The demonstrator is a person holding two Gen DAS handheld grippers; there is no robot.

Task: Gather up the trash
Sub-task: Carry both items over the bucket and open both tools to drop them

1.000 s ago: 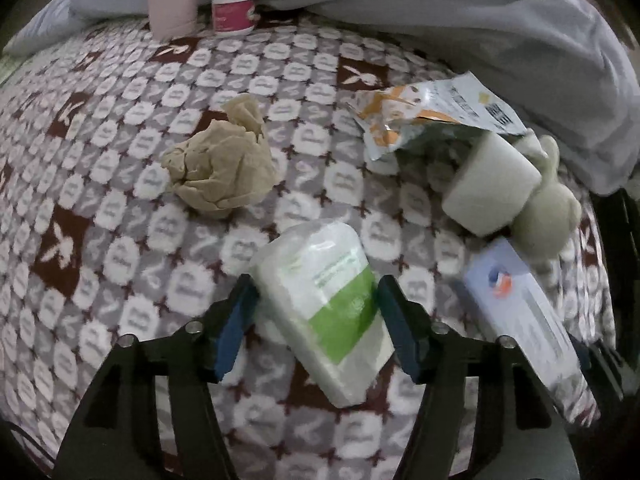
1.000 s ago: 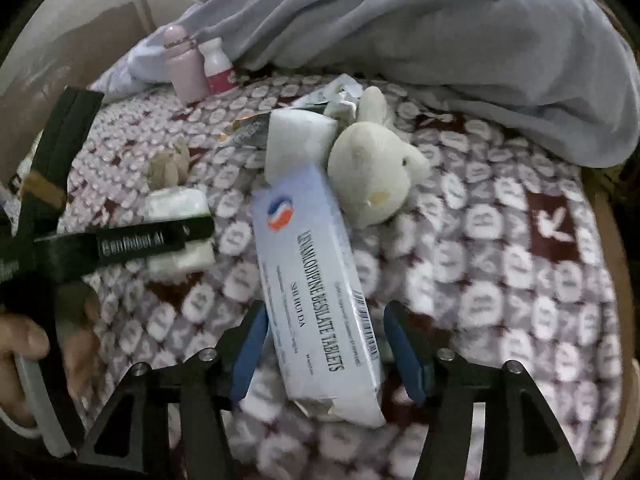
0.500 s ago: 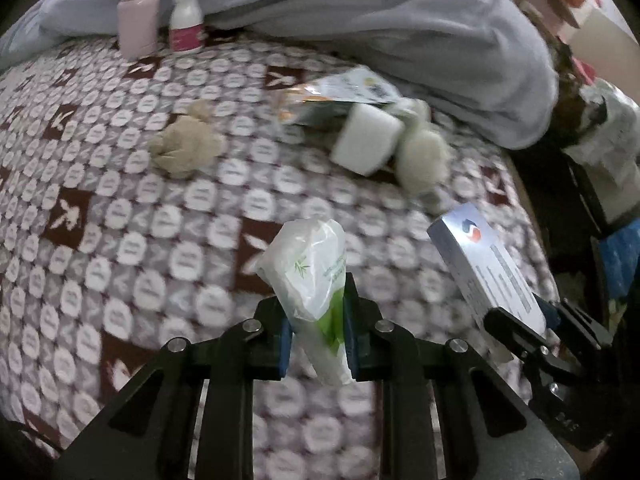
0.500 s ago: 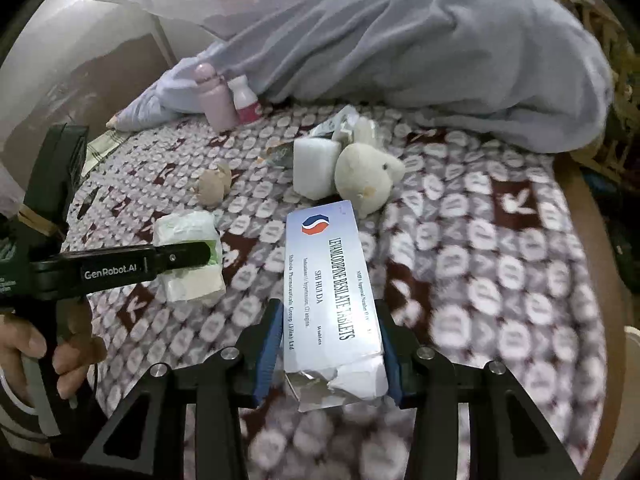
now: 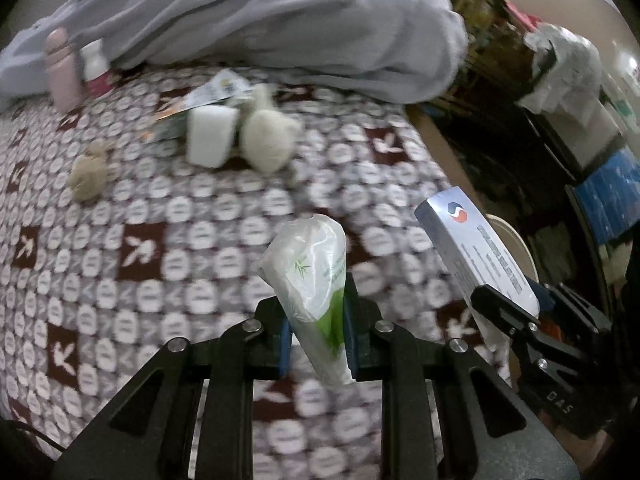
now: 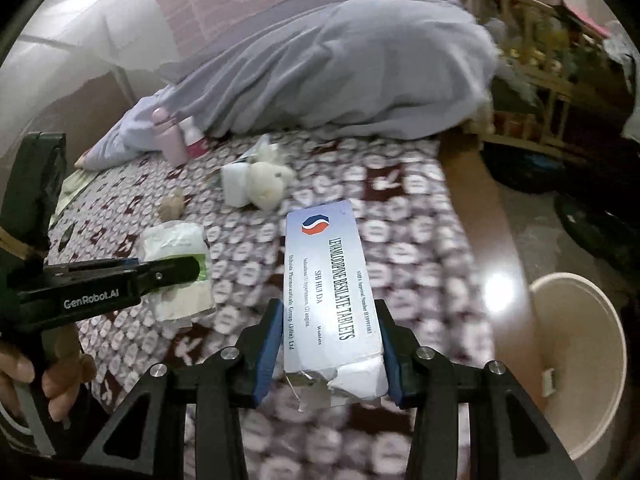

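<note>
My left gripper [image 5: 314, 330] is shut on a white and green tissue packet [image 5: 314, 280], held above the patterned bed; it shows in the right wrist view [image 6: 176, 272] too. My right gripper [image 6: 326, 346] is shut on a white tablet box [image 6: 332, 300], also seen at the right of the left wrist view [image 5: 476, 256]. A crumpled brown paper ball [image 5: 88, 176] and a snack wrapper [image 5: 204, 96] lie on the bed. A cream bin [image 6: 580, 360] stands on the floor to the right of the bed.
A white block [image 5: 210, 136] and a plush toy [image 5: 266, 140] lie mid-bed. A pink bottle [image 5: 60, 72] and a white bottle [image 5: 94, 68] stand at the back by a grey duvet [image 5: 260, 20]. Cluttered shelves [image 5: 560, 80] are on the right.
Both grippers closed on their items, lifted them off the bed and moved back and right, toward the bed's edge and the bin.
</note>
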